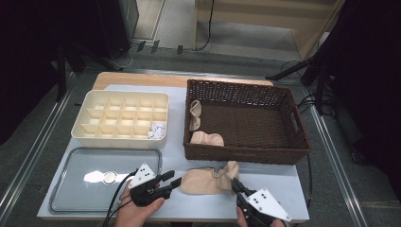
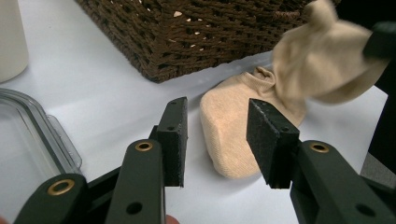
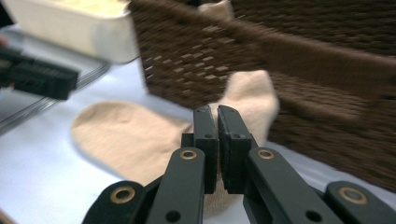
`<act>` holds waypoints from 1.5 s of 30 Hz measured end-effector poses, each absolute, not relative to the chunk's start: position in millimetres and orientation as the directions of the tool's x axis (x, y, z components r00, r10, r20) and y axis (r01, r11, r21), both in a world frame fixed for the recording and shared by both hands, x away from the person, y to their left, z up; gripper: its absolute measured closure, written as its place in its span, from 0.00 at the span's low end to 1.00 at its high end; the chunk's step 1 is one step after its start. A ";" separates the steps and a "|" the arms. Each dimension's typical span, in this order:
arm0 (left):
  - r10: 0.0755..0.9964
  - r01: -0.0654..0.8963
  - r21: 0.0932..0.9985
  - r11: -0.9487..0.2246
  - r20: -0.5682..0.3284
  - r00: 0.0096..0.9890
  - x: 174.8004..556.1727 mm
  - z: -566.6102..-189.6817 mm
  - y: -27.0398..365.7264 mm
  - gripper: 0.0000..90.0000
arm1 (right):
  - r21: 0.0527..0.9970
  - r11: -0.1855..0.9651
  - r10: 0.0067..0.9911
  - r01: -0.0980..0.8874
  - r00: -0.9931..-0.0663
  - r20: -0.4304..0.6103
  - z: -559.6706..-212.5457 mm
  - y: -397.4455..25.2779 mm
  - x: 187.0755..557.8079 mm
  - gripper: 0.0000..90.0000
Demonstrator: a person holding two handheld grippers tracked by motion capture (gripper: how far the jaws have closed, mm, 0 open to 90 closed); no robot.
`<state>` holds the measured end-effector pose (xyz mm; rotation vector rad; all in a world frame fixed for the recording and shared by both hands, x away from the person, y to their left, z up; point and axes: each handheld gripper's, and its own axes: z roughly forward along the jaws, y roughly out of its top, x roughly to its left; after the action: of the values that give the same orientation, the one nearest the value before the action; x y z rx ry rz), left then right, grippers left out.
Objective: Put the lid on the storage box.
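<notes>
Scene: you work at the near edge of the desk point(image 1: 293, 184), a beige sock point(image 1: 203, 182) lying flat between your two grippers, just in front of the brown wicker basket point(image 1: 246, 153).
Right gripper: your right gripper point(image 1: 235, 185) has its jaws pressed together on the sock's cuff end, lifting that end off the desk; the right gripper view shows the fabric pinched between the pads.
Left gripper: your left gripper point(image 1: 172, 178) stands with jaws wide apart, just beside the sock's toe end and not yet touching it; in the left gripper view the toe point(image 2: 229, 140) sits in the gap ahead of the pads.
Done so far: one white bundle point(image 1: 157, 129) rests in a near-right compartment of the cream divider box point(image 1: 94, 135) at the far left of the desk.
Left to do: two more beige socks point(image 1: 201, 130) wait against the basket's left wall; the sock in hand looks unfolded, so folding and stowing it appear to lie ahead.
Stage: early, by this reckoning.
Also on the desk: a clear tray point(image 1: 66, 198) at the near left corner.
</notes>
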<state>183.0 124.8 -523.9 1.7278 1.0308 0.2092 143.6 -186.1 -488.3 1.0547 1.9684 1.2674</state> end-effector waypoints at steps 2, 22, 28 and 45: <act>0.719 0.534 0.843 -0.065 -0.331 0.611 183.0 -524.1 125.0 0.67 | 0.914 0.256 0.834 0.315 -0.550 -0.044 -493.1 -174.7 144.1 0.98; 0.722 0.532 0.844 -0.062 -0.330 0.608 183.7 -524.0 127.6 0.67 | 0.930 0.149 0.786 0.337 -0.611 0.095 -503.7 -164.9 149.1 0.76; 0.722 0.531 0.845 -0.063 -0.329 0.608 183.9 -524.3 127.0 0.67 | 0.906 0.094 0.830 0.414 -0.535 0.158 -514.0 -177.6 155.8 0.67; 0.720 0.528 0.847 -0.056 -0.332 0.609 182.7 -523.3 127.4 0.67 | 0.856 0.078 0.810 0.510 -0.534 0.244 -526.3 -158.9 166.2 1.00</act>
<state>182.7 127.4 -523.3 1.7193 1.0317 0.2143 166.2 -158.9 -526.3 1.3195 2.0656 1.4371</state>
